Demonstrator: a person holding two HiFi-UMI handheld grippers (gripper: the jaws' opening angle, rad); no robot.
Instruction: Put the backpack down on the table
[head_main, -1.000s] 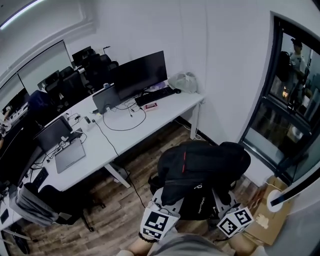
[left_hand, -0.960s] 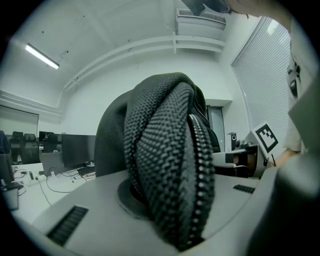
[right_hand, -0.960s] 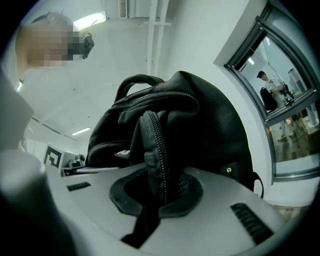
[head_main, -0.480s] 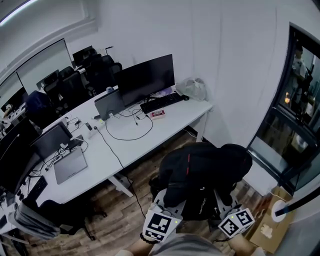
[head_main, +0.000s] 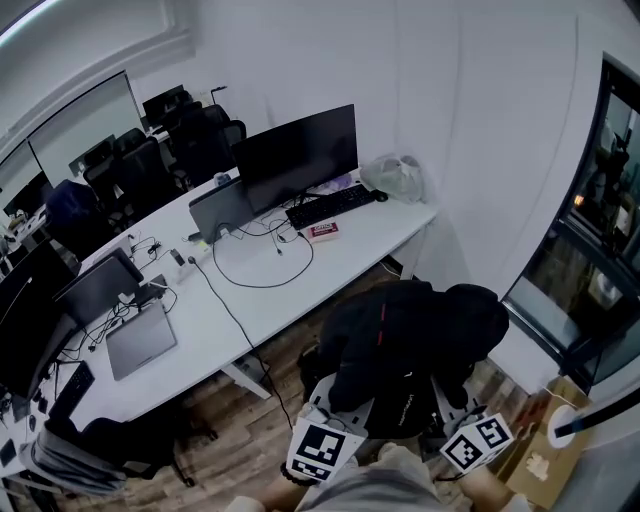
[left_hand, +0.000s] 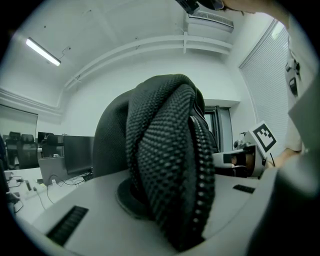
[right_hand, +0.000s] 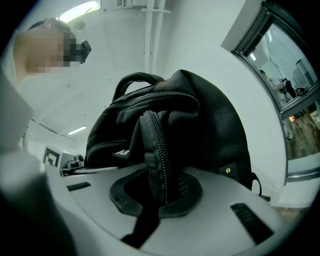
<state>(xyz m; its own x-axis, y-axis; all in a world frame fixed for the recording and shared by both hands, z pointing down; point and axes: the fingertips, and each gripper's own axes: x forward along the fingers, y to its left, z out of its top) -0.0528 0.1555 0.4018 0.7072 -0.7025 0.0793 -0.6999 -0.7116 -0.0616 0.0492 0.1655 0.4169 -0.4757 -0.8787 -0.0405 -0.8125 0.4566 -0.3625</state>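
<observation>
1. My left tongs (head_main: 332, 402) point level, clamped on the mesh strap (left_hand: 170, 165) to carry that side.
2. The backpack (head_main: 410, 335) hangs between both tongs above the floor (head_main: 240, 410), off the table (head_main: 290, 300), near its front right corner.
3. My right tongs (head_main: 452, 405), also level, pinch a zippered edge (right_hand: 159, 155) to keep the load even.

Place: office
Evidence: long white bench (head_main: 360, 235) with monitor (head_main: 296, 157), keyboard (head_main: 333, 203) before it, laptop (head_main: 140, 340)
Seating: office chairs (head_main: 205, 135) behind the monitor
</observation>
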